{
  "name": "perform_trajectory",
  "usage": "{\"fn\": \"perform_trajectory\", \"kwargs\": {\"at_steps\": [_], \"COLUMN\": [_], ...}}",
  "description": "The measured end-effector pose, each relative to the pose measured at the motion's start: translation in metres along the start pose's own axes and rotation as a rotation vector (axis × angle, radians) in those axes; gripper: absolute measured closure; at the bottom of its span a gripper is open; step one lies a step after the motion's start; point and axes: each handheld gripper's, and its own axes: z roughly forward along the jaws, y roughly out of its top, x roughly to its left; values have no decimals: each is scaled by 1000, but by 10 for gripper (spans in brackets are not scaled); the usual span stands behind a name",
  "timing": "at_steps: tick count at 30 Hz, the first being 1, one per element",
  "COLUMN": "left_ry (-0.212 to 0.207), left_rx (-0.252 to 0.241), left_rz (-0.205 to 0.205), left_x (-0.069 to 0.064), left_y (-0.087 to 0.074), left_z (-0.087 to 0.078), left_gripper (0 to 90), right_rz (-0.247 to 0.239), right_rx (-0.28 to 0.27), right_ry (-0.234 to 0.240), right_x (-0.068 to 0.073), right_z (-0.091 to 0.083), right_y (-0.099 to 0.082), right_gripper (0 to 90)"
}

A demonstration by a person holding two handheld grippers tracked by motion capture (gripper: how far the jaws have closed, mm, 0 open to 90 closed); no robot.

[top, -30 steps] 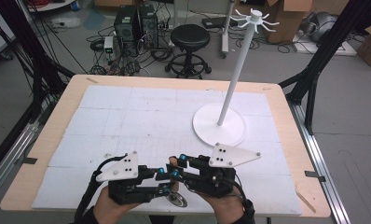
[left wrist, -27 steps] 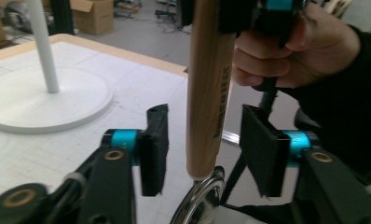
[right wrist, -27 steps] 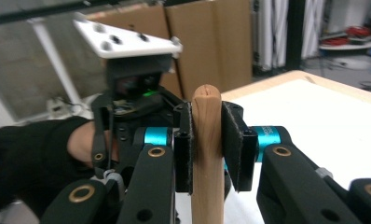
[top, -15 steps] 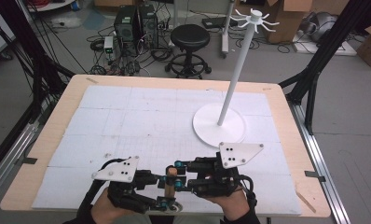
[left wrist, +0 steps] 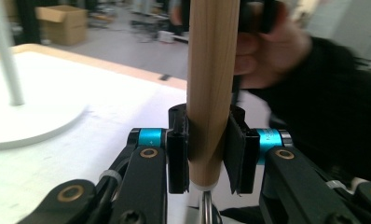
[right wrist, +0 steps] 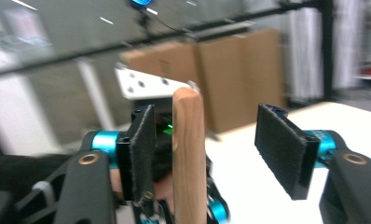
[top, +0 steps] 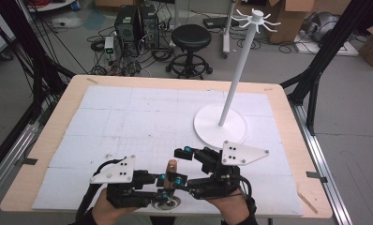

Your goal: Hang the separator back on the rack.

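While the left gripper [top: 165,182] clamps its pads on the lower end of a wooden handle [top: 172,169] – its jaws have just been closing – the handle stands upright at the near edge of the table [top: 72,101], a metal part [top: 168,203] below it. Jaws of the right gripper [top: 183,165] have just been opening and stand apart either side of the handle's top – released. Well apart stands a white rack [top: 236,75].
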Motion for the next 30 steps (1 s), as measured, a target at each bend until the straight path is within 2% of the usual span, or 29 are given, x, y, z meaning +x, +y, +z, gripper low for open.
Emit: {"fn": "perform_trajectory", "kwargs": {"at_steps": [1, 2, 4, 7, 13, 14, 15, 19, 20, 21, 26, 30], "left_ry": [39, 68, 129, 201, 278, 278, 283, 301, 305, 305, 299, 245], "left_rx": [7, 8, 15, 21, 44, 44, 44, 46, 47, 47, 46, 9], "left_rz": [-2, -3, -12, -2, 16, 16, 14, 18, 20, 20, 23, 40], "left_x": [0, 0, -1, -5, -9, -9, -10, -12, -12, -12, -14, -14], "left_y": [0, 0, 1, 1, 0, 0, 0, 0, 0, 0, 1, 0], "left_z": [0, 1, 2, 6, 19, 19, 20, 23, 24, 24, 23, 18], "left_gripper": [725, 725, 725, 724, 725, 725, 725, 725, 725, 725, 725, 722], "right_rz": [-15, -18, -29, -35, -83, -83, -86, -92, -90, -80, -63, -82], "right_rx": [6, 12, 23, 30, 53, 53, 64, 78, 83, 85, 92, 100], "right_ry": [-55, -90, -139, -210, -317, -317, -339, -361, -369, -363, -351, -304], "right_x": [3, 5, 7, 9, 16, 16, 17, 20, 20, 20, 20, 24], "right_z": [0, 1, 1, 3, 9, 9, 11, 14, 15, 15, 15, 14], "right_y": [0, 0, 0, -2, -1, -1, 0, 1, 1, 1, 2, 6], "right_gripper": [343, 326, 334, 355, 450, 450, 490, 560, 591, 686, 706, 716]}}
